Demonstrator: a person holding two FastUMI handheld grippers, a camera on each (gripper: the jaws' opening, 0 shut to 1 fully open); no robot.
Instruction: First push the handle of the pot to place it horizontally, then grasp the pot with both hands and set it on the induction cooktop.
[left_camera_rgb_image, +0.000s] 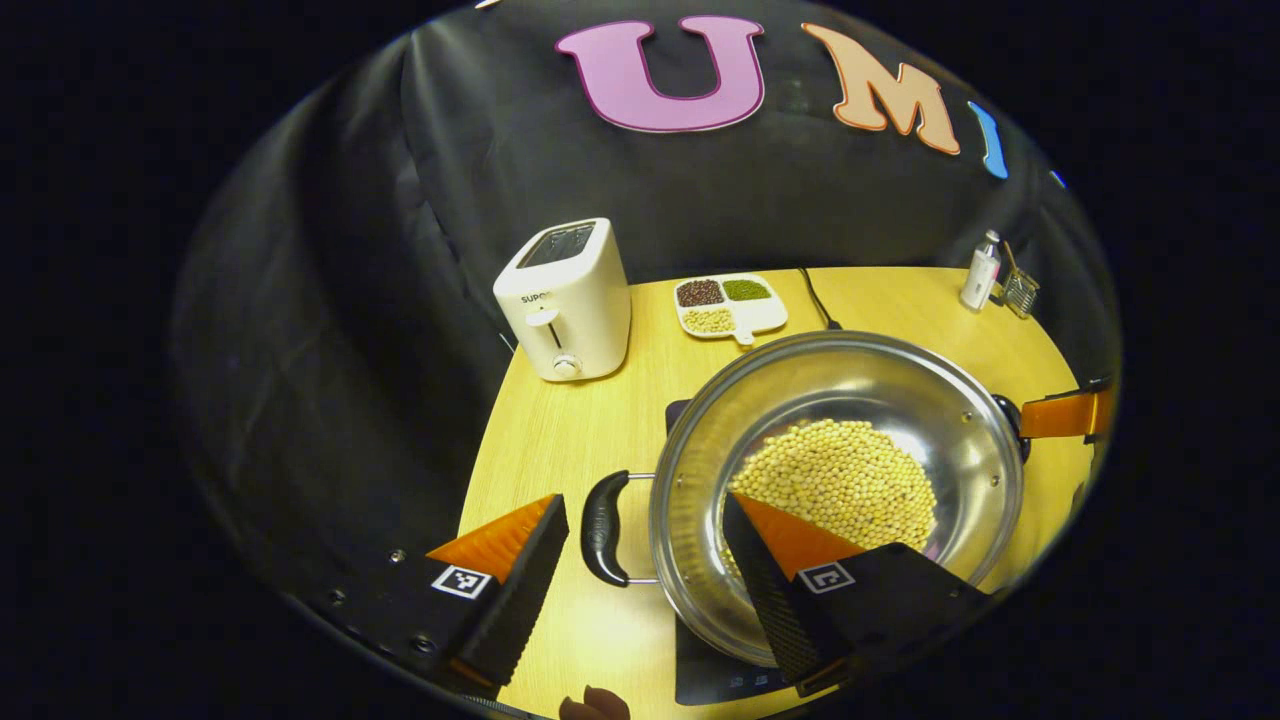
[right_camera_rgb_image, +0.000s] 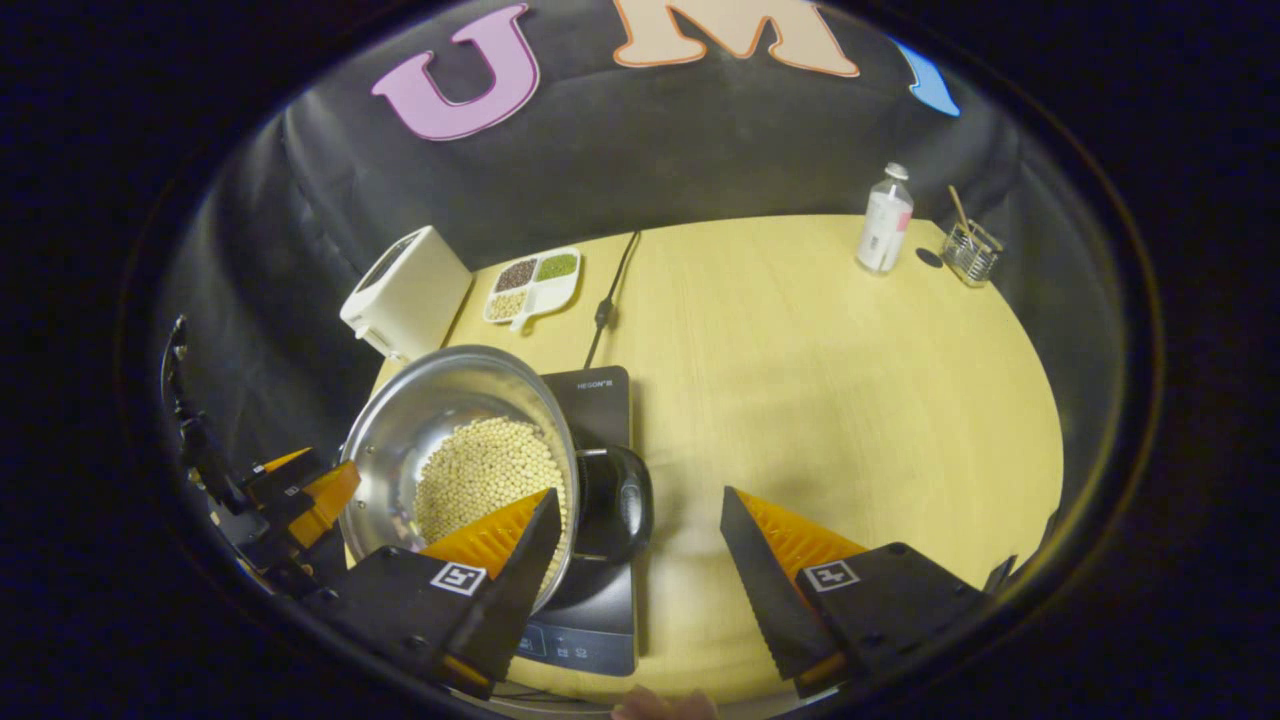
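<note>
Left gripper (left_camera_rgb_image: 645, 560): fingers apart, straddling the pot's left handle (left_camera_rgb_image: 604, 527), not clamped. Steel pot (left_camera_rgb_image: 835, 480) of soybeans (left_camera_rgb_image: 840, 480) sits over the induction cooktop (right_camera_rgb_image: 596, 600). Right gripper (right_camera_rgb_image: 640, 545): fingers apart around the right handle (right_camera_rgb_image: 615, 505). Reads as the 2-handed grasp or release stage; next, confirm the pot rests square.

Two tool-mounted fisheye views, both looking down across the counter (left_camera_rgb_image: 560, 440) toward the booth's back wall.

The left gripper view sits close over the pot (left_camera_rgb_image: 835, 480), at its left handle (left_camera_rgb_image: 603, 527); the right gripper view looks from the pot's (right_camera_rgb_image: 465, 460) other side, seemingly a little higher. Both share the pot, toaster (left_camera_rgb_image: 565, 300), divided dish (left_camera_rgb_image: 728, 305) and bottle (right_camera_rgb_image: 885, 232).
</note>
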